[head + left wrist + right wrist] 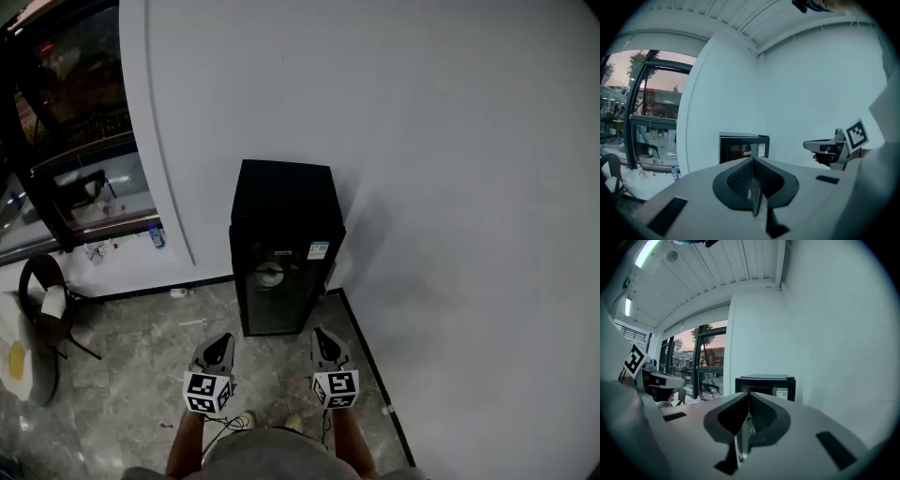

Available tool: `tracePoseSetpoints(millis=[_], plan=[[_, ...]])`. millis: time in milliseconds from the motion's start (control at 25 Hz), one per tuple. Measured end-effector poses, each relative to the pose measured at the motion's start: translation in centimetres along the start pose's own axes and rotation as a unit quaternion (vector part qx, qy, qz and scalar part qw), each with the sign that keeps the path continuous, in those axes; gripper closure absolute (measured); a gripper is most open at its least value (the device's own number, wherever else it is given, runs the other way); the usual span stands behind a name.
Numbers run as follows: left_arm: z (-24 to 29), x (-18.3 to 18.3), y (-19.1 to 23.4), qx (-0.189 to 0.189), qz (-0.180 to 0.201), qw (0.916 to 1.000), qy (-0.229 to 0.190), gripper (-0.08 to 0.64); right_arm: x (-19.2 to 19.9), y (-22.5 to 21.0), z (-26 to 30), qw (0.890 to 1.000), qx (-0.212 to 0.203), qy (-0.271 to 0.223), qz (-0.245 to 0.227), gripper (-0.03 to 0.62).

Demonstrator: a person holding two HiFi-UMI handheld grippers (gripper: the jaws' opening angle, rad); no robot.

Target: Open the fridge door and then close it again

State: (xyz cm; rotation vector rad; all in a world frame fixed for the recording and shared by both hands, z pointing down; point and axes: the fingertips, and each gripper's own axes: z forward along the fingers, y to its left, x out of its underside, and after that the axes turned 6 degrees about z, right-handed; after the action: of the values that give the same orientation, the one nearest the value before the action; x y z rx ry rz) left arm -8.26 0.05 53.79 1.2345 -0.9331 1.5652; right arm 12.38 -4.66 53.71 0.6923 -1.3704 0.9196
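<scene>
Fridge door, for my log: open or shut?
Shut. The door sits flush on the fridge in all three views, with no gap at its edges.

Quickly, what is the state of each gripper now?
Left gripper: closed, holding nothing.
Right gripper: closed, holding nothing.

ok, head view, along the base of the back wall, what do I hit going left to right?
chair → bottle → fridge, door closed. Both grippers left out: their spans overlap the fridge's.
</scene>
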Motion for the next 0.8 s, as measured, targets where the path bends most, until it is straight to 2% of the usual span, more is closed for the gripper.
tracePoseSetpoints(millis=[400,800], plan=[[1.7,0.1,-2.6,-0.021,-0.006,0.9997,0.006,0.555,-0.1,-2.1,0.1,1.000,-0.030,0.001,-0.002,0.568],[1.9,0.6,-4.4,-0.082,-0.021,0.9964,0.005,0.555,0.0,-3.4,0.5,0.995,-0.096,0.008,-0.009,0.567]])
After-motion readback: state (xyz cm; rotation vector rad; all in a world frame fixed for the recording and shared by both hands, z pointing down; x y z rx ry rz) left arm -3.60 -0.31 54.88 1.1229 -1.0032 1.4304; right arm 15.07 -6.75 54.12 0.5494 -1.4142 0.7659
